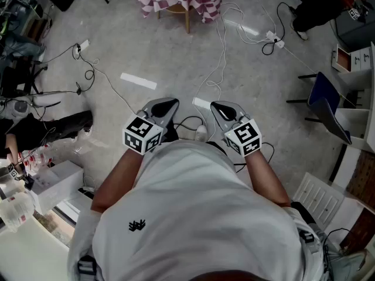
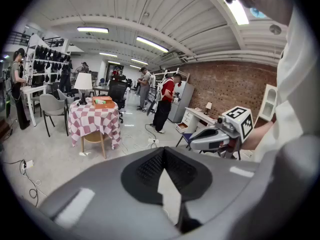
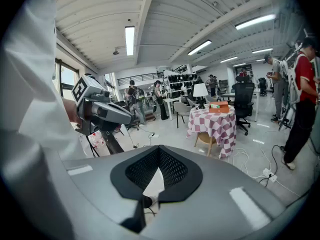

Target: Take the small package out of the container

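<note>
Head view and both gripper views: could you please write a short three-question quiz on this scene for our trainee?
1. True or false: the right tool grips a small package.
2. Where is the flat orange box in relation to the table with the red-and-white checked cloth? A) on top of it B) under it C) beside it on the floor
3. How do the jaws of the left tool stand?
Key: 1 false, its jaws are together and empty. 2 A. 3 together, with nothing between them.
</note>
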The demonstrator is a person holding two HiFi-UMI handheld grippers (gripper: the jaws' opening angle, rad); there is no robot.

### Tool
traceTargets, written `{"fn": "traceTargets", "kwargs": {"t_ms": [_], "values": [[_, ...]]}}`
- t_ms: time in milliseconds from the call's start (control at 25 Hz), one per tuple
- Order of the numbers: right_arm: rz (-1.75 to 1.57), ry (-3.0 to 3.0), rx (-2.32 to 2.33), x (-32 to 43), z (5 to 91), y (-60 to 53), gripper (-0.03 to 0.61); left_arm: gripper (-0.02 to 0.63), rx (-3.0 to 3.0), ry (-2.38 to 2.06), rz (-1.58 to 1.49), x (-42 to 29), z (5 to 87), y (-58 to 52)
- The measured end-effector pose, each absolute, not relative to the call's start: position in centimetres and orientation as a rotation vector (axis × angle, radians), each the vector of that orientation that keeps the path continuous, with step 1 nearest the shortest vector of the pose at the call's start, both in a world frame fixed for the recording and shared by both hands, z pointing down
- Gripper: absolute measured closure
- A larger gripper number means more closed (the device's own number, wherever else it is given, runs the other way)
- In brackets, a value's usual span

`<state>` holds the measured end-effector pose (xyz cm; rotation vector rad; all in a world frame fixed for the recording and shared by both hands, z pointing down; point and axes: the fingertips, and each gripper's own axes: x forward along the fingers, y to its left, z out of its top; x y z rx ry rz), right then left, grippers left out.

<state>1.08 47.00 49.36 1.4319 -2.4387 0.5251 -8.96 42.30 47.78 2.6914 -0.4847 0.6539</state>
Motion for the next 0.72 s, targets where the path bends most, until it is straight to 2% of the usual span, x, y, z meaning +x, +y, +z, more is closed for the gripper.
{"fn": "traceTargets", "kwargs": {"t_ms": [320,720], "values": [[0.551,-2.361,1.452,1.4,50.2,41.1,0.578,0.560,2.689,-0.389,0.590,-8.2,48.5,35.6],[0.542,-2.296,1.492,0.5,48.4,25.7,0.578,0.560,2.711,-0.216,0.551,-7.6,47.2,21.3]]}}
